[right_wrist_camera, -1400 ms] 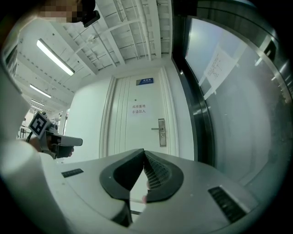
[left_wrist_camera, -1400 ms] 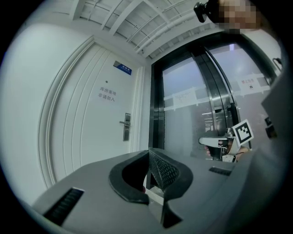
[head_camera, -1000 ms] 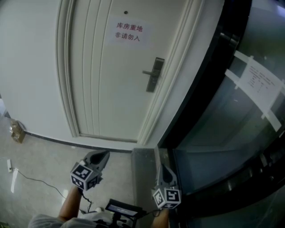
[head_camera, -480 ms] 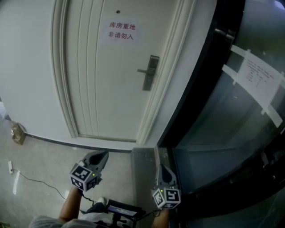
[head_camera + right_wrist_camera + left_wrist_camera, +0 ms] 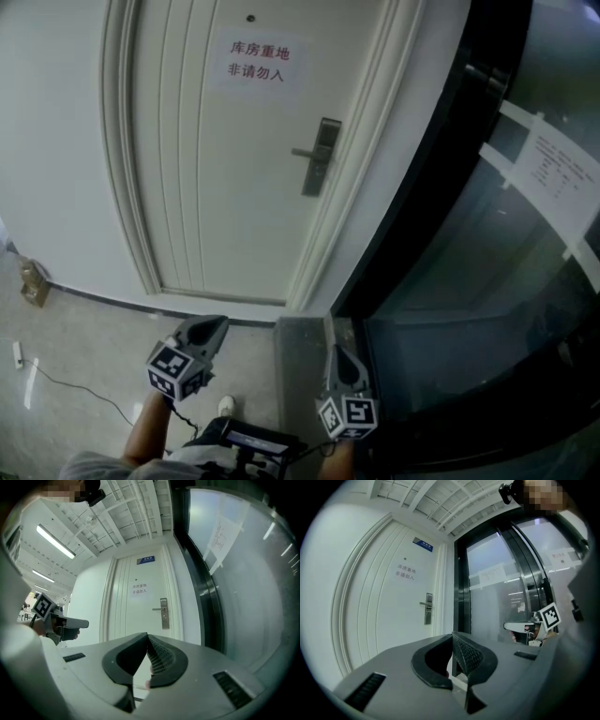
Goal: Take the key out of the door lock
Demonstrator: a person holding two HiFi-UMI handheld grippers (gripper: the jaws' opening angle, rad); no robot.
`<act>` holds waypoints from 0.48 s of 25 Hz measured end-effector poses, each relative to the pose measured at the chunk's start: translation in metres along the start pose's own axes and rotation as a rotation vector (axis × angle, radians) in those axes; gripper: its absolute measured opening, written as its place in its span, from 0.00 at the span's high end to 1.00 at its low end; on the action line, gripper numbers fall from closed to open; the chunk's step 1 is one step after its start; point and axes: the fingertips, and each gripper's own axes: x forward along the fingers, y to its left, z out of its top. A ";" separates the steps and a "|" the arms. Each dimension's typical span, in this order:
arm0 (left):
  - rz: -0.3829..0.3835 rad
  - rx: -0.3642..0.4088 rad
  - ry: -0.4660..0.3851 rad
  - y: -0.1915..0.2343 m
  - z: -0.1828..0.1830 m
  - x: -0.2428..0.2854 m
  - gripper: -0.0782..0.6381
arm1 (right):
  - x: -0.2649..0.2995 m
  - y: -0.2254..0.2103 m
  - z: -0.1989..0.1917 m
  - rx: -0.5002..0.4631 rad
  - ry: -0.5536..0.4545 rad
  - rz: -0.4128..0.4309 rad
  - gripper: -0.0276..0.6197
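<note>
**Key Removal: Handling and Access**

Head view: the key itself cannot be made out. It is presumed seated in the lock plate (image 5: 321, 159) on the door (image 5: 216, 187), well ahead. A light, rigid, smooth part is expected, to be pinched by its bow. A glass partition (image 5: 487, 253) crowds the right side.

Left gripper view: the left tongs (image 5: 453, 636) are closed and empty.

Right gripper view: the right tongs (image 5: 147, 636) are closed and empty.

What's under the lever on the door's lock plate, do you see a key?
Below the lever only the dark lock plate shows, running down the white door. No key or keyhole can be made out: too small from here.
</note>
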 end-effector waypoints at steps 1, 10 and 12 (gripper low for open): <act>-0.003 -0.001 -0.001 0.005 0.001 0.007 0.88 | 0.008 -0.001 0.000 0.000 0.001 -0.001 0.95; -0.014 -0.012 -0.001 0.058 0.008 0.066 0.88 | 0.086 -0.015 0.004 -0.014 0.004 0.000 0.95; -0.014 -0.013 -0.001 0.071 0.010 0.077 0.88 | 0.104 -0.016 0.004 -0.006 0.011 0.003 0.95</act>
